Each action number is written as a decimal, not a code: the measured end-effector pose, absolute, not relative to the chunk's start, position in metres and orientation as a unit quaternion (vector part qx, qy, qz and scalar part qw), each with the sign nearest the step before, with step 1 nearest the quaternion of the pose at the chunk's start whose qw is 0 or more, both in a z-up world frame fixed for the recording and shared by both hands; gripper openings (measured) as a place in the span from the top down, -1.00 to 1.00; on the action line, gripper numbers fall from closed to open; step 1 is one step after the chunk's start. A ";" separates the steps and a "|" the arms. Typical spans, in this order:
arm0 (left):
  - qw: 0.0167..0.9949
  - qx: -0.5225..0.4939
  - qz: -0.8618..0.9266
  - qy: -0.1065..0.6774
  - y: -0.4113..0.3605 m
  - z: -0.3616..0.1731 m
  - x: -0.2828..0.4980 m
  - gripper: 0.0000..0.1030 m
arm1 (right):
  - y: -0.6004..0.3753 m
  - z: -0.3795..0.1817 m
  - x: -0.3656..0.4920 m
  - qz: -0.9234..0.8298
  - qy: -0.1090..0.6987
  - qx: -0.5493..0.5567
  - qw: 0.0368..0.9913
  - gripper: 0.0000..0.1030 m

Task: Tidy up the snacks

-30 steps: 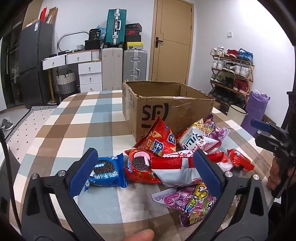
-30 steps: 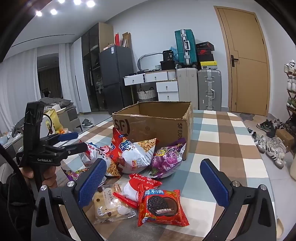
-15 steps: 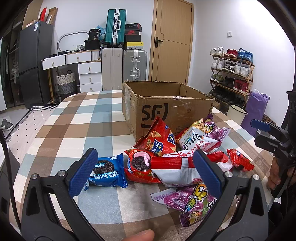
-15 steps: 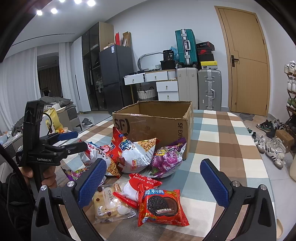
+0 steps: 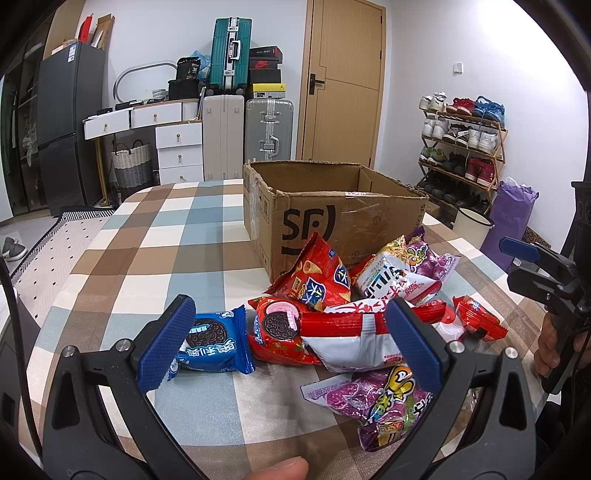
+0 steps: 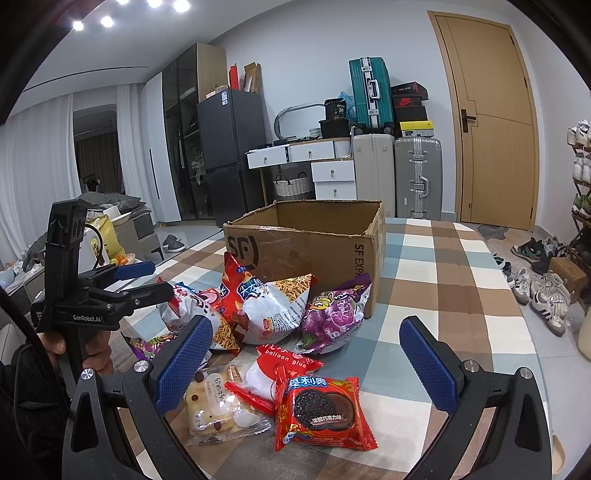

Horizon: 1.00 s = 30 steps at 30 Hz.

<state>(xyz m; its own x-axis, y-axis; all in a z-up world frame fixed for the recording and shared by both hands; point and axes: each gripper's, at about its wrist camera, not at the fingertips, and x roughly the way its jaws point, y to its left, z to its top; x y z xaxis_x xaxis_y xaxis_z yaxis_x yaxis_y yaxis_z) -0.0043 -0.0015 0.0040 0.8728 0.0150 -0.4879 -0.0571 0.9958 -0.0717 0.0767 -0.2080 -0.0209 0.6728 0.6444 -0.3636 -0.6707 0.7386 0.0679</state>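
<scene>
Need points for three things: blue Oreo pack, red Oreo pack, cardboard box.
blue Oreo pack (image 5: 210, 343), left wrist view, middle of its front face.
red Oreo pack (image 6: 321, 410), right wrist view, on the printed cookie.
cardboard box (image 6: 295, 254), right wrist view, bare front wall.

White walls, wooden door, dark fridge.

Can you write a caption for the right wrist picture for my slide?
Open right gripper hovering over a red Oreo pack and other snacks, in front of a cardboard box.
</scene>
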 end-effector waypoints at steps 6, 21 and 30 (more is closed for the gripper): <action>0.967 -0.042 0.019 0.252 -0.002 0.003 -0.004 -0.99 | -0.208 -0.021 0.076 0.360 0.184 -0.036 0.914 -1.00; 0.967 -0.042 0.019 0.252 -0.002 0.004 -0.004 -0.99 | -0.209 -0.021 0.078 0.358 0.185 -0.035 0.914 -1.00; 0.967 -0.042 0.019 0.252 -0.001 0.003 -0.004 -0.99 | -0.212 -0.023 0.075 0.357 0.186 -0.035 0.915 -1.00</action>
